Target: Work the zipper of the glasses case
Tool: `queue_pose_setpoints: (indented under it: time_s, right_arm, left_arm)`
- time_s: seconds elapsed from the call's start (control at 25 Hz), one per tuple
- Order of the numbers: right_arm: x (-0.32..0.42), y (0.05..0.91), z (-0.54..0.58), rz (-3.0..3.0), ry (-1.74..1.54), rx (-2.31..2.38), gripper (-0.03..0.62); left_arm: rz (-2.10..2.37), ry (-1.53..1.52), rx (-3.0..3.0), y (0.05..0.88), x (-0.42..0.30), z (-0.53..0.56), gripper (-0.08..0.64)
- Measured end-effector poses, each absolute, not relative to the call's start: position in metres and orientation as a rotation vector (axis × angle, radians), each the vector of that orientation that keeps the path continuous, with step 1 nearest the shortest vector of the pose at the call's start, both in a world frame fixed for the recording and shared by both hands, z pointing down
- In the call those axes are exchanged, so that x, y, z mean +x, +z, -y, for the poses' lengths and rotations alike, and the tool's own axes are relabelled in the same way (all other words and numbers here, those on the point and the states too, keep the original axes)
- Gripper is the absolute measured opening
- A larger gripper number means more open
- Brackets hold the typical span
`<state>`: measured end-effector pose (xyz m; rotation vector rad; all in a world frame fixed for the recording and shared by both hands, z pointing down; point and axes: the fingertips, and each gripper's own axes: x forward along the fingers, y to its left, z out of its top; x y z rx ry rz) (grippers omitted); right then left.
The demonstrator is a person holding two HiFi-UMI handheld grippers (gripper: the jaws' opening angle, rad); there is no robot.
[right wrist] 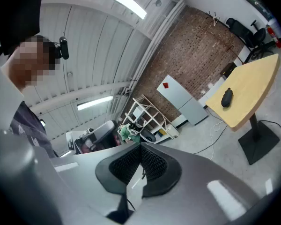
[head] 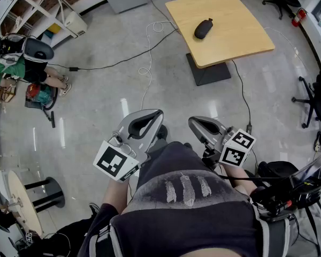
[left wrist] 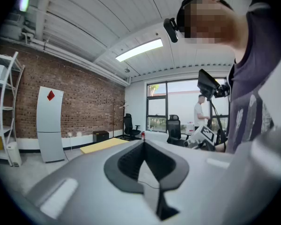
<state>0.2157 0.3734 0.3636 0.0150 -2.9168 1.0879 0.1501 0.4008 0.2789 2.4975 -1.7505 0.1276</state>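
Fingers (left wrist: 124, 167) meet on left gripper (head: 156, 115), right gripper (head: 195, 122) — glasses case (head: 203, 28) well apart.

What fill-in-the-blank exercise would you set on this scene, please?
1. The dark glasses case lies on a ____ table.
2. The left gripper has its jaws ____, with no object between them.
3. The right gripper, also shut, holds ____.

Missing words: wooden; shut; nothing.
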Motion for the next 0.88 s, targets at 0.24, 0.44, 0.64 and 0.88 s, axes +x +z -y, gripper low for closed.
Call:
queue_pose_setpoints:
  time_s: [0.24, 0.44, 0.64, 0.88]
  right_arm:
    - [0.184, 0.358, -0.384, 2.949, 0.973, -0.011, 0.0]
    - [0.122, 0.356, -0.384, 2.894, 0.889, -0.027, 0.0]
    - [0.067, 0.359, -0.377, 2.846, 0.807, 0.062, 0.0]
    - [0.017, 0.366, -0.375, 2.772, 0.833, 0.191, 0.0]
  left_arm:
    - [1.73, 0.018, 2.477, 0.29, 0.106, -0.404, 0.0]
    - [1.755, -0.083, 2.481, 0.284, 0.042, -0.403, 0.0]
    - [1.741, -0.14, 2.47, 0.29, -0.023, -0.4, 0.0]
    - [1.667, -0.216, 2.501, 0.291, -0.088, -0.39, 0.0]
